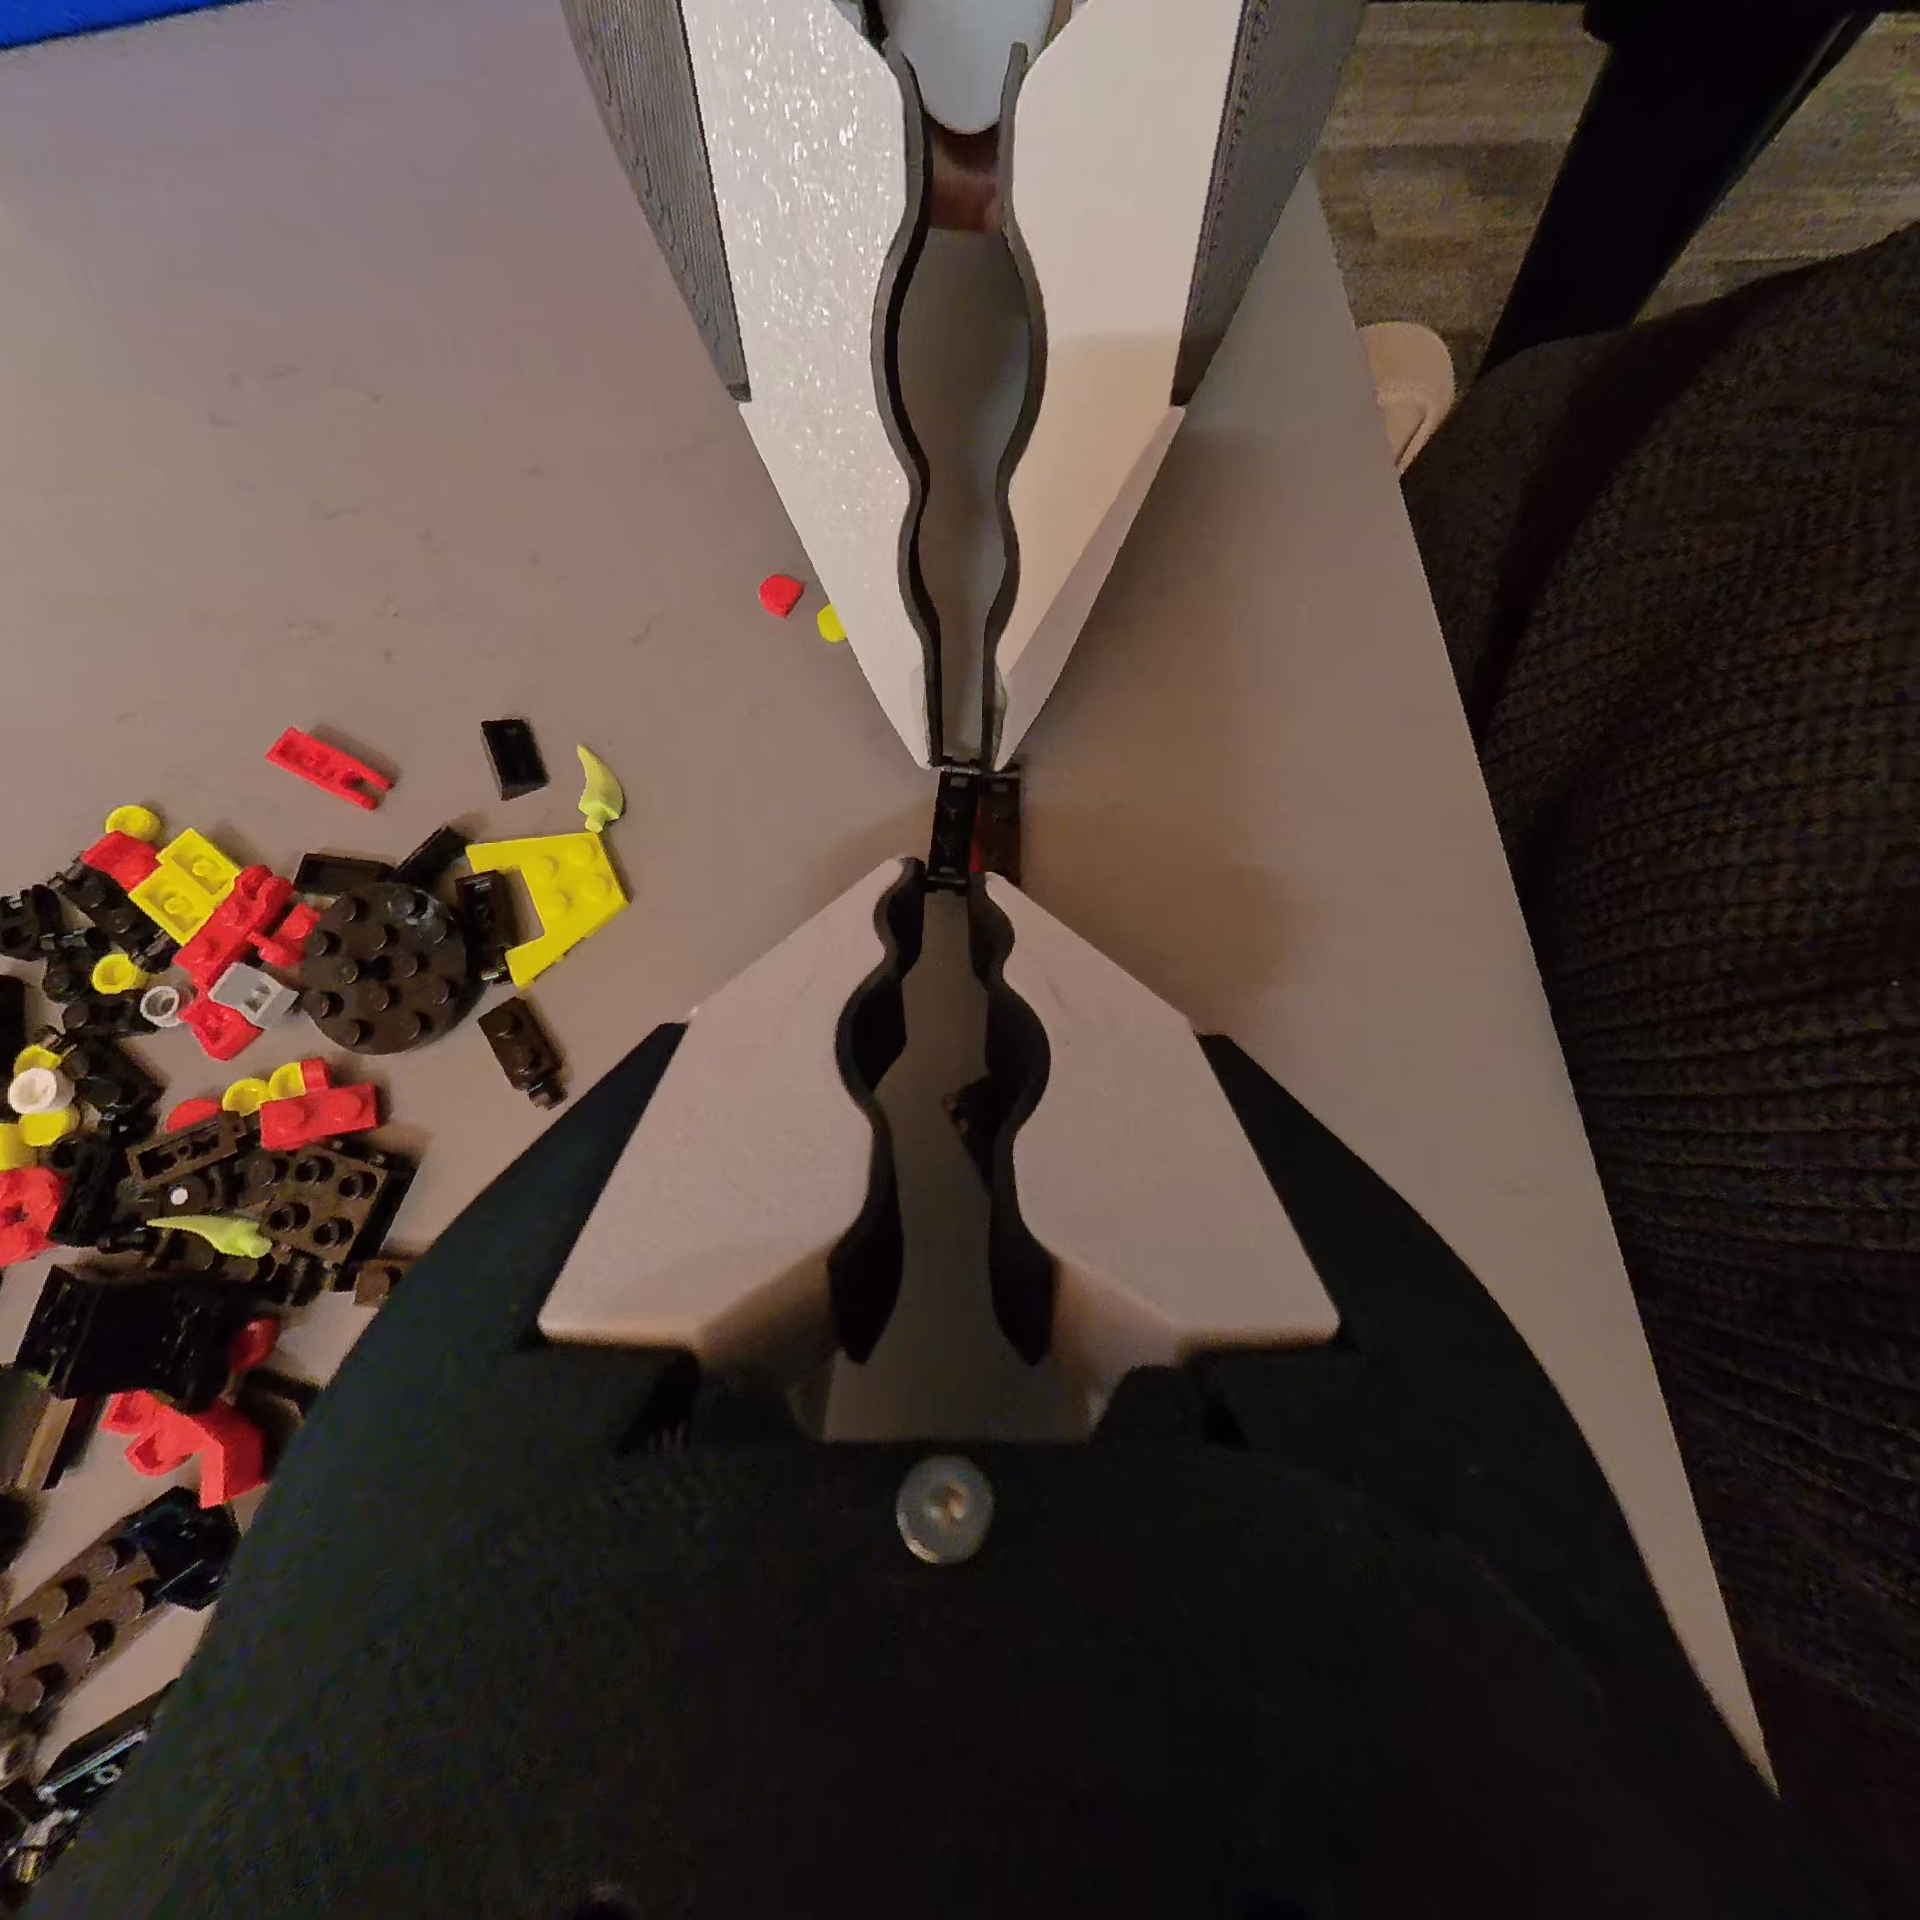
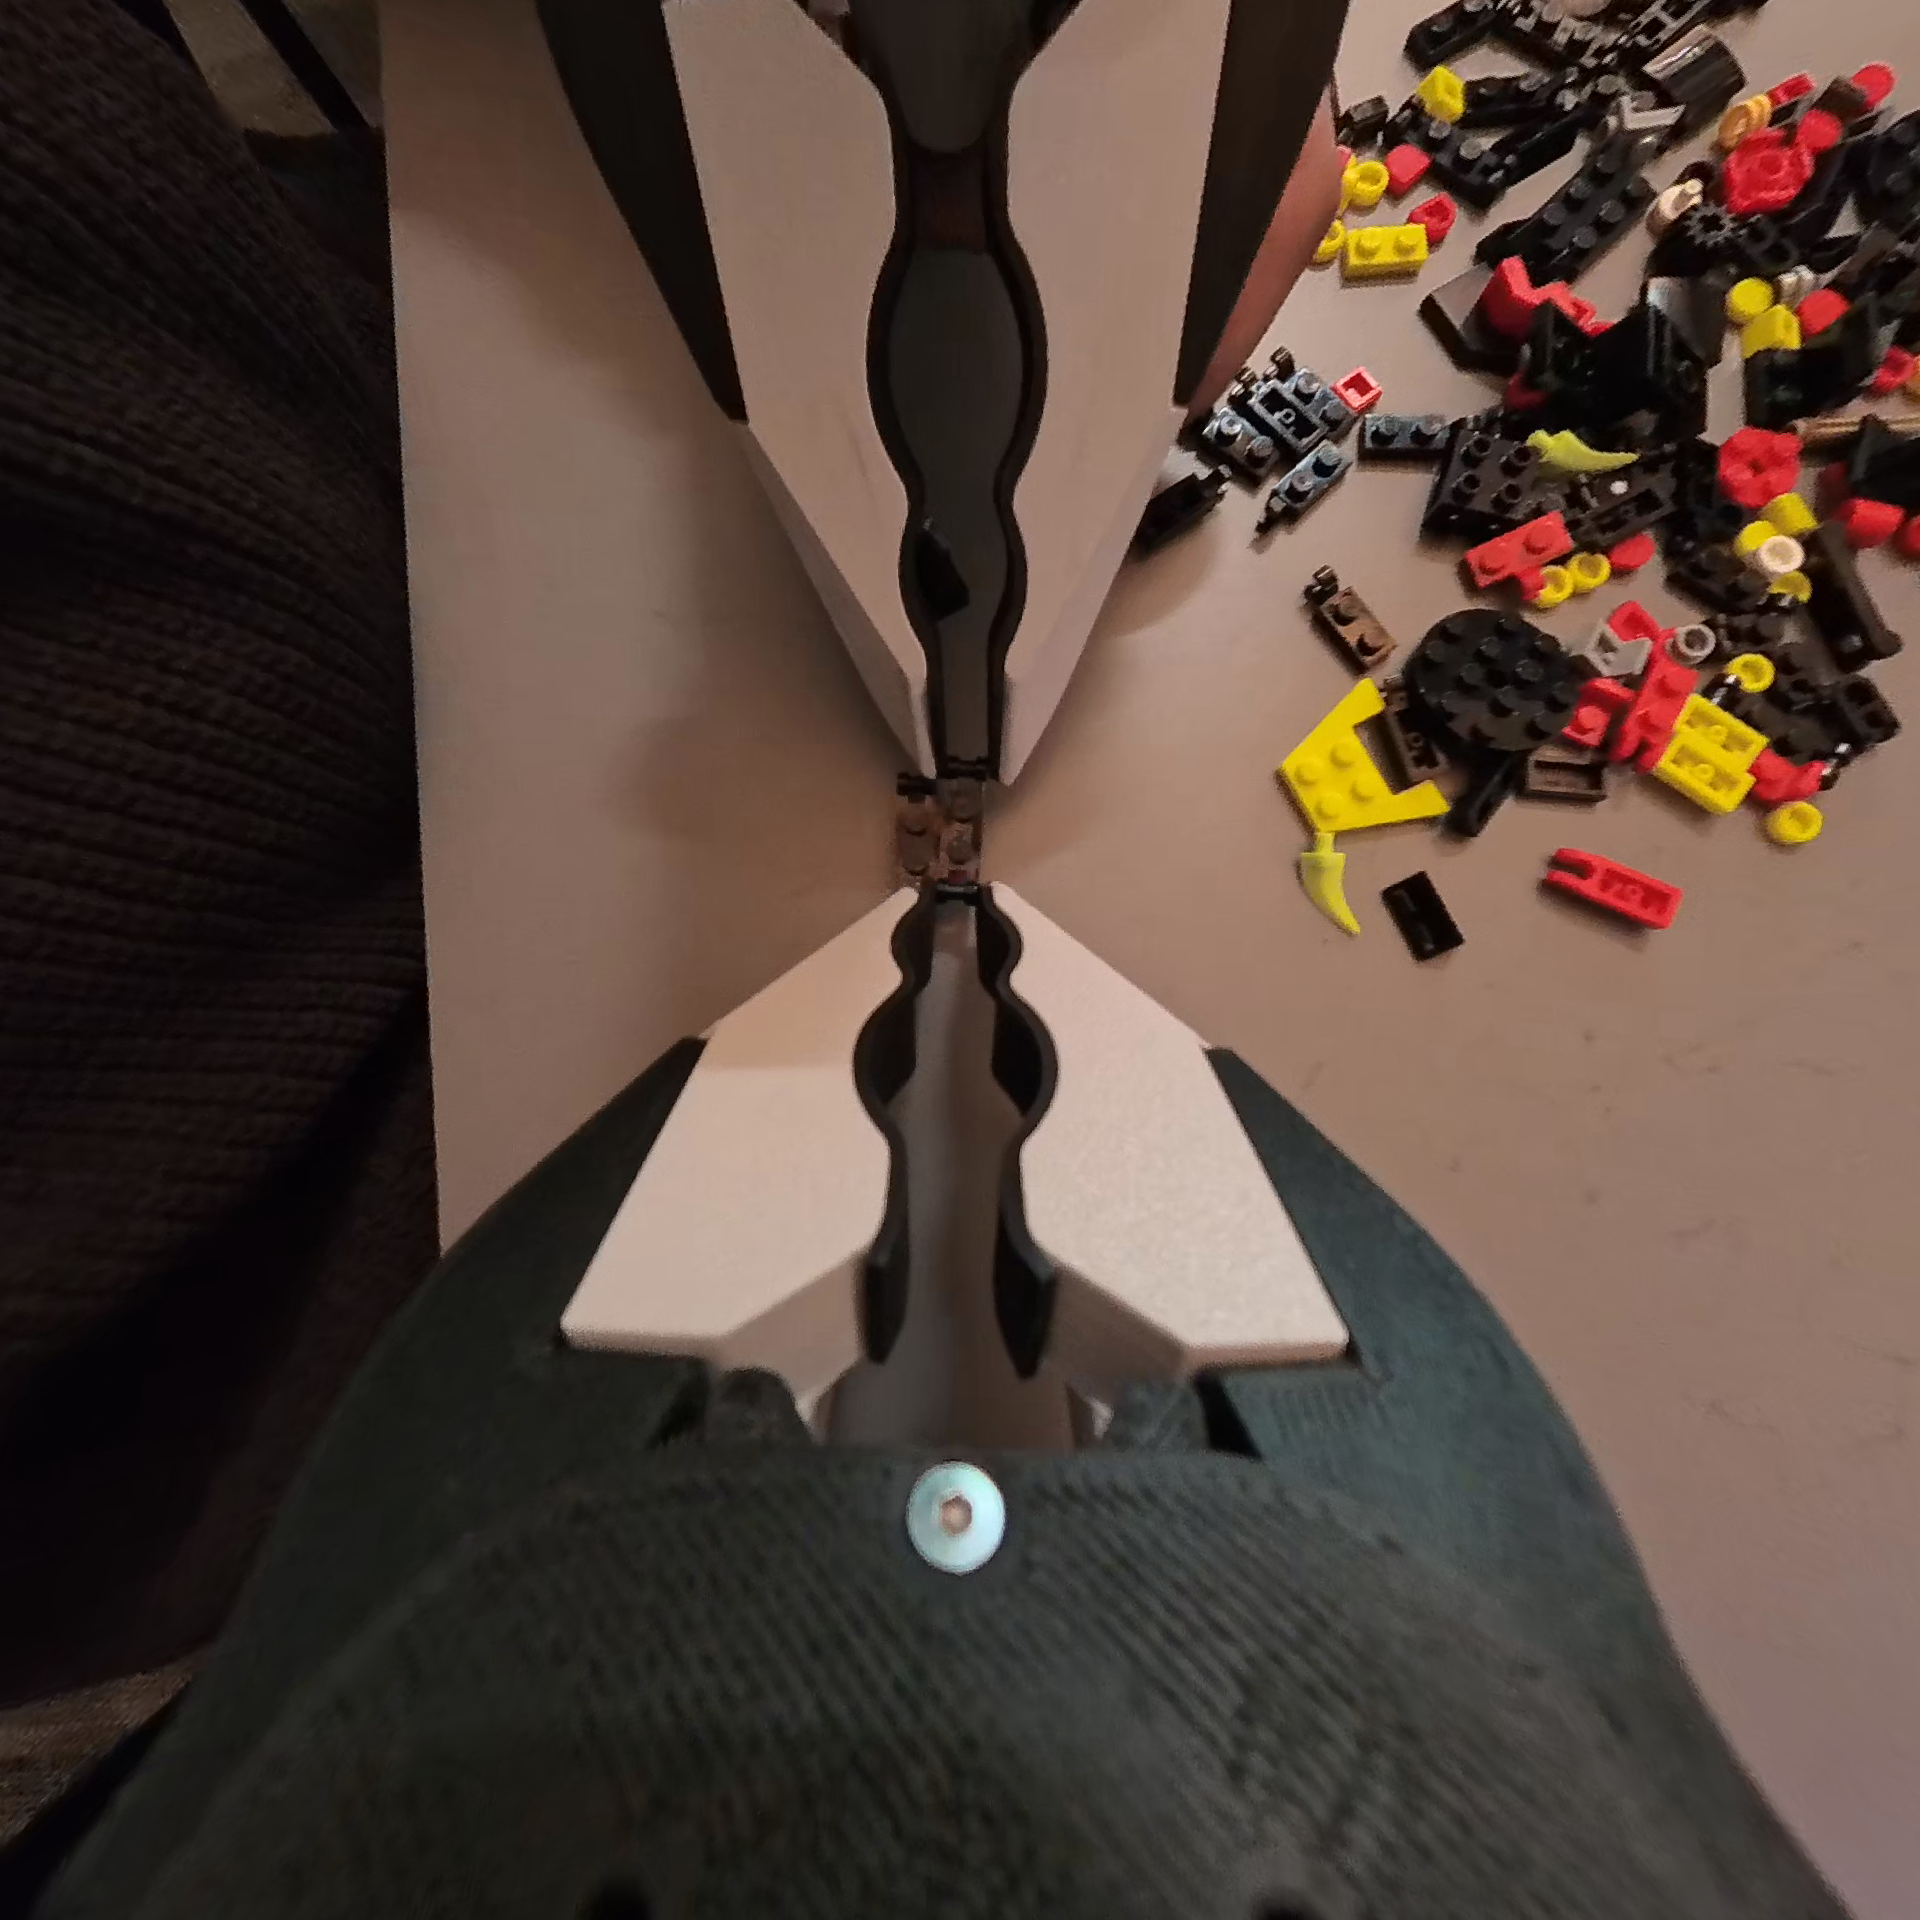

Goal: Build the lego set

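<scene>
My two grippers face each other tip to tip above the table near its edge. My left gripper (image 1: 948, 878) is shut on one end of a small black and brown Lego piece (image 1: 977, 826) with a bit of red inside. My right gripper (image 2: 951, 891) is shut on the other end of the same small piece (image 2: 940, 836). In each wrist view the other gripper comes down from the top, fingers closed on the piece. A pile of loose black, red and yellow bricks (image 1: 208, 1039) lies to the left, and it also shows in the right wrist view (image 2: 1621, 468).
A yellow wedge plate (image 1: 556, 899), a black round plate (image 1: 379, 961), a lime claw piece (image 1: 603, 790) and a small red piece (image 1: 779, 595) lie on the grey table (image 1: 364, 416). A person's dark knitted clothing (image 1: 1714, 935) is past the table edge. Only a small space, under 4 cm, lies between the two pairs of fingers.
</scene>
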The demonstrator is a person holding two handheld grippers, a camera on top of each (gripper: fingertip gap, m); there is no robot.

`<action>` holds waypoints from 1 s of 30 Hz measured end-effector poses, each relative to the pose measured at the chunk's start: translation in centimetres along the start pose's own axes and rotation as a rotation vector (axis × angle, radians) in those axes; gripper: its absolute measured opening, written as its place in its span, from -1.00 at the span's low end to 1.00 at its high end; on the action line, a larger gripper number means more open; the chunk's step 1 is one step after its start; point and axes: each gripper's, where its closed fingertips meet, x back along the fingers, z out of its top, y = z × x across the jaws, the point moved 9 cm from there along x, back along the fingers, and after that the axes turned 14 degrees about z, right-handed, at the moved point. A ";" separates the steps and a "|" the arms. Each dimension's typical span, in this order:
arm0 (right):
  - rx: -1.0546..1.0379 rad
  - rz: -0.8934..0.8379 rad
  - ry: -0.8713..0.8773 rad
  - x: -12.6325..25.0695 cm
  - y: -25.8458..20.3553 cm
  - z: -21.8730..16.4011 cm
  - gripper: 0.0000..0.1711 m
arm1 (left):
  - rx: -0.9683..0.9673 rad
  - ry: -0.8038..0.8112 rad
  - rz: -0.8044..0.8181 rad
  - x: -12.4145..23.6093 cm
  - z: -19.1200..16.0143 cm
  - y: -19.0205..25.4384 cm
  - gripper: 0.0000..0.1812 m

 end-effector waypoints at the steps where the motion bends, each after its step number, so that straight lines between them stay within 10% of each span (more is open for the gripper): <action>1: 0.001 -0.001 -0.004 0.0 0.0 0.0 -0.92 | -0.004 -0.002 0.000 0.0 0.0 0.0 -0.92; 30: 0.016 -0.015 -0.056 -0.2 -0.2 0.2 -0.92 | 0.198 -0.009 -0.049 0.1 0.1 -1.1 -0.84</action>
